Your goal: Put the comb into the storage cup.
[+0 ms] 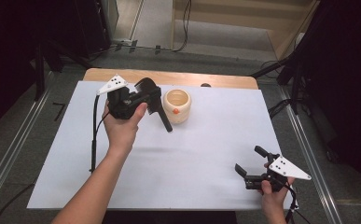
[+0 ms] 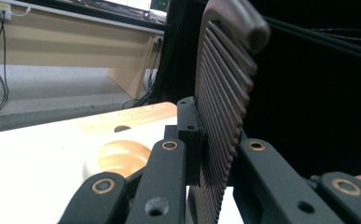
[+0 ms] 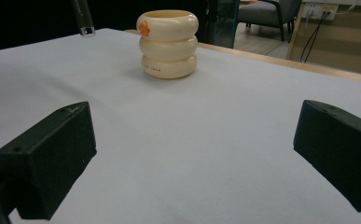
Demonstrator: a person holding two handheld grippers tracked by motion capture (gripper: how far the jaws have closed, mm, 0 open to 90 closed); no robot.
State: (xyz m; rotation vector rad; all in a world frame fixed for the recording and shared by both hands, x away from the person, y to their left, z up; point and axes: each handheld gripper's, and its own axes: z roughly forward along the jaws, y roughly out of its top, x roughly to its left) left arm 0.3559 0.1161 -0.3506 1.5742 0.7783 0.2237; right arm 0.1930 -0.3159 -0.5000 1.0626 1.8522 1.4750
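Table (image 1: pixel 206 154) covered by white sheet, spread beneath both pairs of jaws. Cream ribbed cup (image 1: pixel 177 106) seen upright, just beside left jaws, well ahead of right jaws, touched by neither. Left gripper (image 1: pixel 162 112) held raised; jaws closed, ribbed pad faces apparently pressed together, nothing gripped as far as blurred close view allows. Right gripper (image 1: pixel 249 163) held low; jaws wide apart, nothing between them.

Wide-apart tongs (image 3: pixel 197 158) facing cream cup (image 3: pixel 168 44)
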